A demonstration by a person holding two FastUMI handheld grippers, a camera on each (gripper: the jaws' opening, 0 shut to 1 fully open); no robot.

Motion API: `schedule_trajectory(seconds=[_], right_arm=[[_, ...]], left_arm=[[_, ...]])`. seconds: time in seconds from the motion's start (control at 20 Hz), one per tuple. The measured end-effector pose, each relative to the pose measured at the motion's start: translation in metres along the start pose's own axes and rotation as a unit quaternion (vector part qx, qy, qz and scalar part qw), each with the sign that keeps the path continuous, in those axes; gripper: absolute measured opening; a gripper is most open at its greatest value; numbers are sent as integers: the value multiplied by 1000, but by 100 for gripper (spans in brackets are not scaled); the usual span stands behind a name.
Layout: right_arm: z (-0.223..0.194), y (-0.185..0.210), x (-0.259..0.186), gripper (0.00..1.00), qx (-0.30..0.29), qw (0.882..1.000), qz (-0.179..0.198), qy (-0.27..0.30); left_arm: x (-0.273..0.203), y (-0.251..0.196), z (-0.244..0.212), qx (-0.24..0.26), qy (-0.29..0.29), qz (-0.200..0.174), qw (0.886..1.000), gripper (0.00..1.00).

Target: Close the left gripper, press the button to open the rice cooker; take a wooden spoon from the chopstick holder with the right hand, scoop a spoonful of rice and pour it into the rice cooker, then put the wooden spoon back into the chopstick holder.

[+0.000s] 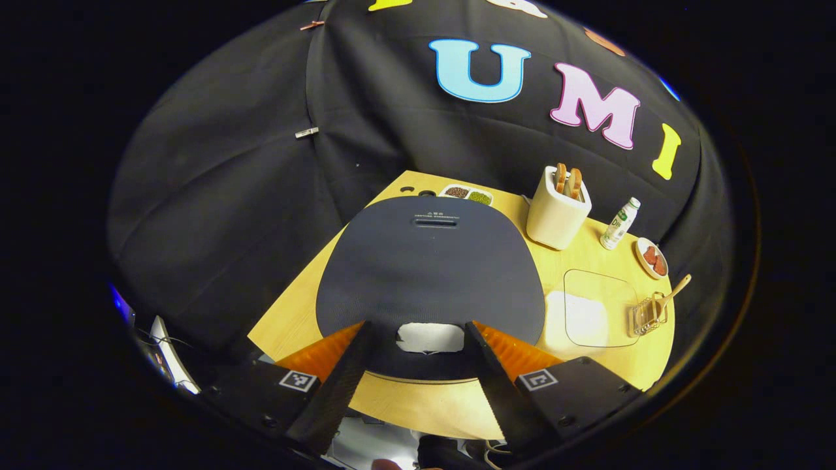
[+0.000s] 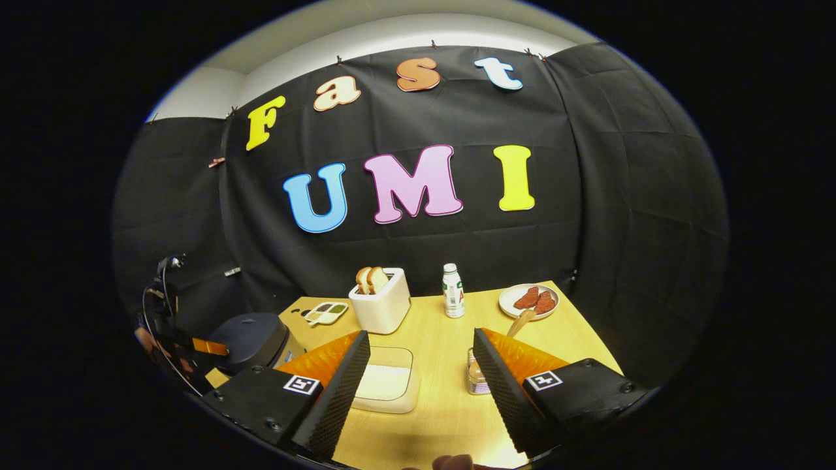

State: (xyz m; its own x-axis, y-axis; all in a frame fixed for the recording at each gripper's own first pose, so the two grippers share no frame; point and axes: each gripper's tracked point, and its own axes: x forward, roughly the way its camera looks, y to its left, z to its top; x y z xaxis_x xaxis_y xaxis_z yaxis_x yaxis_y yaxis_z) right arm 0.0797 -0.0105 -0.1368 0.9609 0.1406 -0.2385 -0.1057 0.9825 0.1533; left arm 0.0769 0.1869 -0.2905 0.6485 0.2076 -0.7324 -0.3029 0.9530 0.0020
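The left gripper [image 1: 418,339], jaws wide and empty, hovers over the shut cooker [image 1: 428,261], its button [image 1: 430,337] at 6 o'clock, spoon [image 1: 673,289] at 3; next, I judge, close and press.

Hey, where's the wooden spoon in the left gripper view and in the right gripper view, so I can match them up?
Left gripper view: the wooden spoon is at far right, leaning out of the wire chopstick holder.
Right gripper view: the wooden spoon is right of centre, partly hidden by a finger, below the plate.
Shared landmark: the white toaster with bread.
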Motion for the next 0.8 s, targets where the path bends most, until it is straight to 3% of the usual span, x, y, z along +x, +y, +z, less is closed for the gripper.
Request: schedule_trajectory(seconds=[0.5, 0.8], right_arm=[[0, 0, -1, 98, -13, 1000, 14, 1], [5, -18, -2, 98, -12, 1000, 12, -6]], left_arm=[[5, 0, -7, -9, -17, 5, 1000, 97], [1, -2, 5, -39, -43, 9, 998, 96]])
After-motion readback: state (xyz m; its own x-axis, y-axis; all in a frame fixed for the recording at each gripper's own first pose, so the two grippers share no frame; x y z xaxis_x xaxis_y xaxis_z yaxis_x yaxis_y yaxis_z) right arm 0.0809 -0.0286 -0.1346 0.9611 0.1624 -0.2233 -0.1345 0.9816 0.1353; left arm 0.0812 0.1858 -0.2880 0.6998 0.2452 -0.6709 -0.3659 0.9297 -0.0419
